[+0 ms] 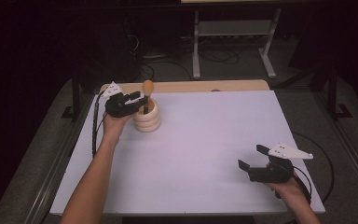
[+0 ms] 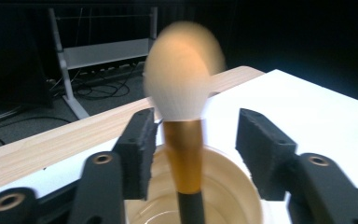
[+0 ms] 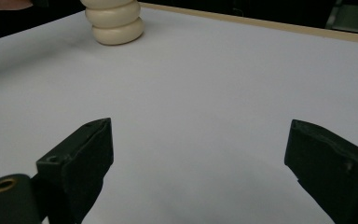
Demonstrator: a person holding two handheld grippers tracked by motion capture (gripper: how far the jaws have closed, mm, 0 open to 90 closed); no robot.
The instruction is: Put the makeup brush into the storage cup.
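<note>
Between your left gripper point(image 2: 193, 154)'s jaws stands one makeup brush point(image 2: 184, 107), head up, gold ferrule level with the pads, black handle dropping into the cream ribbed holder point(image 2: 233, 196) just below and behind them. Jaws are spread, a gap on each side of the ferrule, left pad nearer; neither touches it as far as the left gripper view tells. Judged step: either about to pinch the brush or just let go of it in the holder; can't say which. If you're taking it out, centre the ferrule, close squarely, then lift straight up so the handle clears the rim and the holder doesn't tip.

Your right gripper point(image 1: 251, 157) rests low at the near right of the white table point(image 1: 214, 140), jaws wide apart, nothing between them; the holder point(image 3: 114, 21) sits well ahead of them, to their left.

Count: one brush, one holder, two grippers.
</note>
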